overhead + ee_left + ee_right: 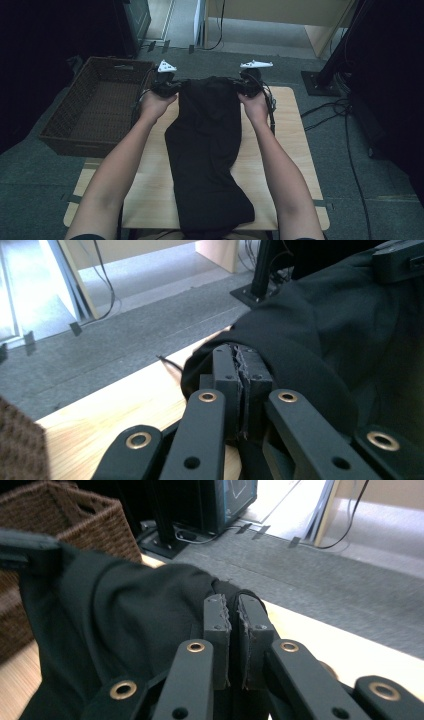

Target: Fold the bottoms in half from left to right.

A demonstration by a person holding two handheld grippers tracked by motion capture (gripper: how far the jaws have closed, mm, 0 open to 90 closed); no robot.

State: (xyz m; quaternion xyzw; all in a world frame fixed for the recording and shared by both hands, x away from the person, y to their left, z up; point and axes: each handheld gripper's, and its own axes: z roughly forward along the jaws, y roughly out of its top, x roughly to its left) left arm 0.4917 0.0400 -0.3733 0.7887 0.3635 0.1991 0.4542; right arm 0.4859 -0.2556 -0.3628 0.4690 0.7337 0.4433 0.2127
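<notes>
While the black cloth (207,150) is pinched tight by both the left gripper (167,88) and right gripper (248,86), the wooden table (292,145) is ringed by grey carpet (30,200), beside a brown basket (95,107).

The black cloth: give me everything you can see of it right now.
The black cloth is a plain, soft, matte fabric, long and narrow. Its far edge is lifted and stretched between the left tongs and right tongs, each shut on a corner. From there it slopes down toward the person, lying along the middle of the wooden table, its near end hanging past the near edge. It looks lightly creased; no print or seams can be made out. A wicker basket sits apart, to its left.
</notes>
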